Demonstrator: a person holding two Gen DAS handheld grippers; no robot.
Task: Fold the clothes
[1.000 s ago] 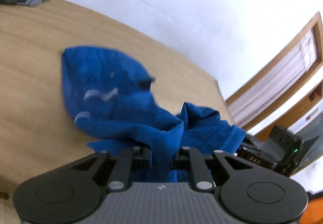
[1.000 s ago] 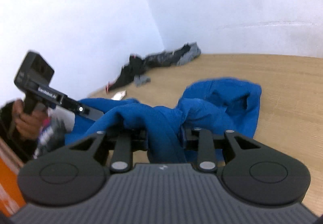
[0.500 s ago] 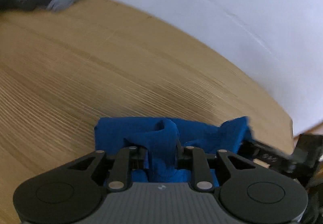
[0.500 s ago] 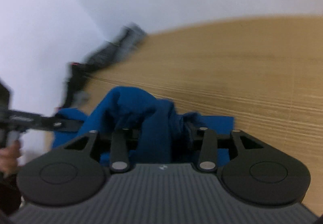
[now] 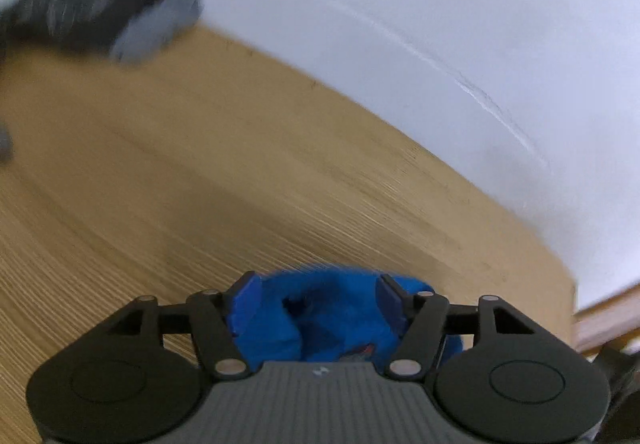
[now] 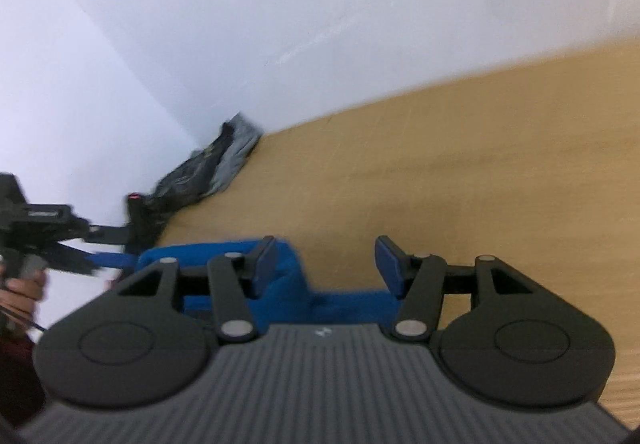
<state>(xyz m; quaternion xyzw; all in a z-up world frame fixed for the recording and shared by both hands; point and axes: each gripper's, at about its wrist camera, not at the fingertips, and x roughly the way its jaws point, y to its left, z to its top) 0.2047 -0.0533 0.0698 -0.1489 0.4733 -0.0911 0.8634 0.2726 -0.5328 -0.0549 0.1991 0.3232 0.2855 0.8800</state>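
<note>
Two hand-held grippers, left (image 5: 316, 294) and right (image 6: 325, 260), jaws opening over soft, rumpled blue garment (image 5: 336, 320) on wood-grain table (image 5: 200, 183).

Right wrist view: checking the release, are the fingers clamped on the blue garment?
No, the right gripper is opening, its fingers apart over bare table, blue garment lying loose below.

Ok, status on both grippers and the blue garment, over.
Left gripper opening, blue garment loose between its jaws. Right gripper opening, off the cloth. Garment bunched on the table. Dark clothes pile by the wall, clear of the work.
</note>
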